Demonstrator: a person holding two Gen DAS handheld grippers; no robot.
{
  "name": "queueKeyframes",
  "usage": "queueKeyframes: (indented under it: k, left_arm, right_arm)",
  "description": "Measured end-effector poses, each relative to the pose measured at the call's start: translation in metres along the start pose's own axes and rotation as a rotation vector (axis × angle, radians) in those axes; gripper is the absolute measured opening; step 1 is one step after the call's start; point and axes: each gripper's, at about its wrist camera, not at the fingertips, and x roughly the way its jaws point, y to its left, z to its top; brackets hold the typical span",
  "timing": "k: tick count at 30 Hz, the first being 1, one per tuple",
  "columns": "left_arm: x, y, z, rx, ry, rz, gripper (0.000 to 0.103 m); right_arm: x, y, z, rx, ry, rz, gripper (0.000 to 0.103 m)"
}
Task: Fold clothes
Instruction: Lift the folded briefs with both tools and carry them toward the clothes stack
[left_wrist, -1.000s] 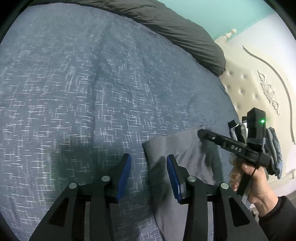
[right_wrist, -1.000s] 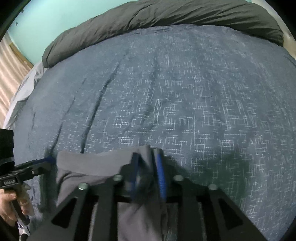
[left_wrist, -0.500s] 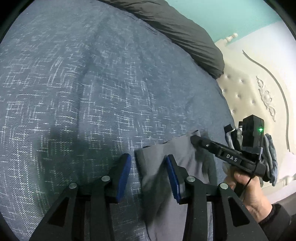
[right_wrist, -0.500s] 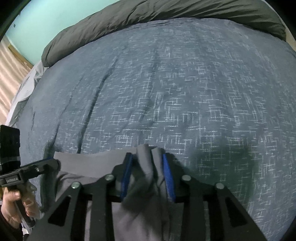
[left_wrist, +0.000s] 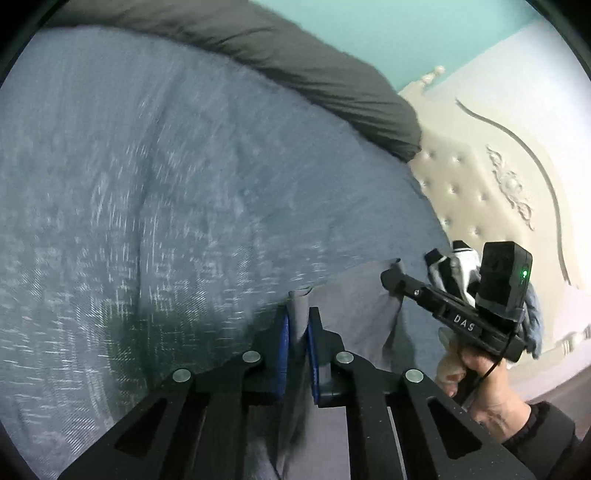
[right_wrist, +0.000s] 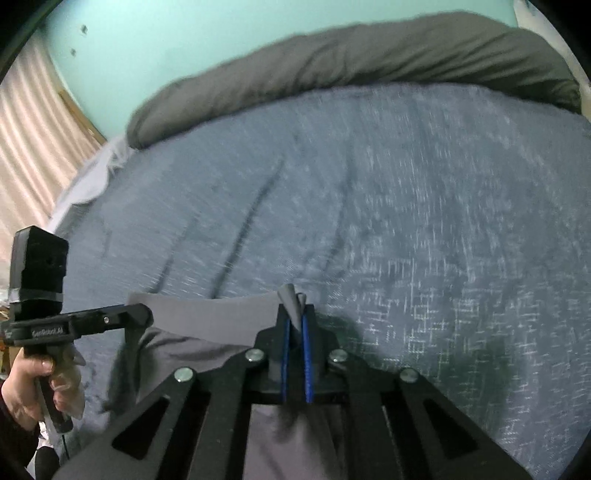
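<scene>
Pinched at two corners above a blue bedspread (right_wrist: 406, 206) — a grey garment (right_wrist: 214, 317), its top edge stretched between the pair of claws. Closing on a bunched fold of the cloth, the left gripper (left_wrist: 297, 325); right gripper (right_wrist: 295, 321) clamped narrow on the other corner, rest of the garment drooping toward the bed. Behind — a dark grey duvet (left_wrist: 295, 62) and a cream tufted headboard (left_wrist: 476, 184).

Black tongs (left_wrist: 298, 332), blue pads (right_wrist: 306, 354), dark sleeve (left_wrist: 546, 432)
</scene>
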Motion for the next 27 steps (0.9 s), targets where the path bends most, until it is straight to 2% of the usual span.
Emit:
queueKeyframes:
  k: [11,20,27]
  left_arm:
    - [-0.113,-0.087,0.014,0.174,-0.122,0.023,0.010]
    - [-0.206,-0.178,0.024,0.280,-0.230,0.010,0.010]
    - [-0.258,-0.240,0.024,0.339,-0.277,-0.007,0.010]
  right_arm:
    - [-0.113,0.047,0.015,-0.045,-0.231,0.142,0.005]
    - [-0.228,0.085,0.037,-0.090,-0.411,0.189,0.005]
    - [-0.308,0.110,0.049,-0.126,-0.491,0.174,0.005]
